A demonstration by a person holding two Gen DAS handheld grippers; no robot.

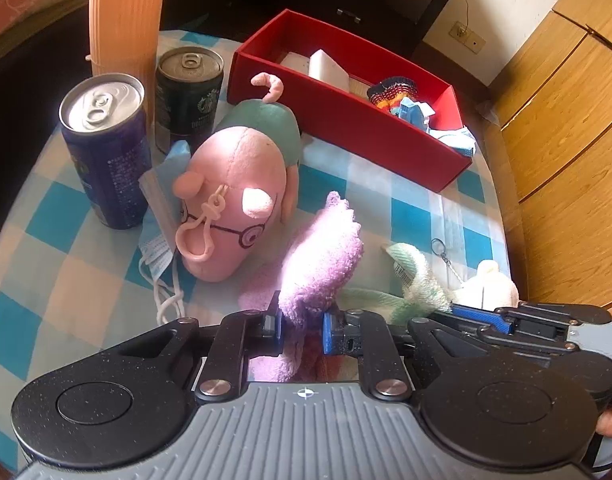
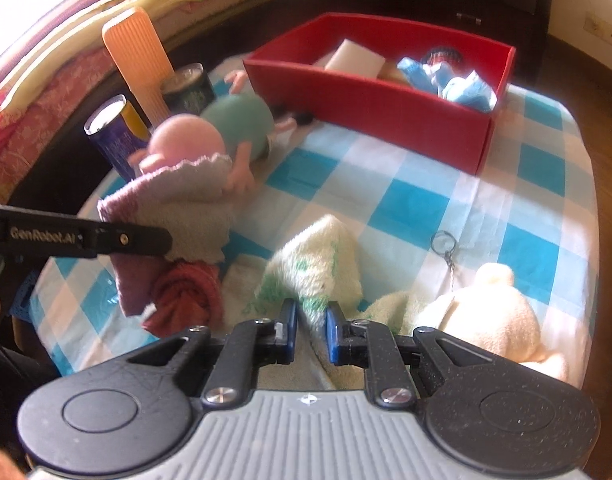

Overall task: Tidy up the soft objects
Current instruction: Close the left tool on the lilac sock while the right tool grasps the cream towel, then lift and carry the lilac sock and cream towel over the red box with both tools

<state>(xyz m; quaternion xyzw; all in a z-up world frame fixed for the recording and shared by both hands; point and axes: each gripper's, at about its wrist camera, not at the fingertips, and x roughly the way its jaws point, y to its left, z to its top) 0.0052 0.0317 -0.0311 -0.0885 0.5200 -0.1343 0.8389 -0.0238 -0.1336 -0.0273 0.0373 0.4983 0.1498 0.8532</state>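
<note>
my left claw (image 1: 302, 328) clamped on purple towel (image 1: 321, 256) | my right claw (image 2: 310, 330) clamped on green-white towel (image 2: 317, 268) | both towels near red box (image 1: 345, 120) on tabletop (image 1: 405, 208)

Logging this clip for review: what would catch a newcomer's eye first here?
The pink pig plush lies mid-table on the blue-checked cloth, beside two cans. Behind it stands a red box already holding soft items. Up front, the left gripper pinches a purple towel and the right gripper a cream-green towel.
</note>
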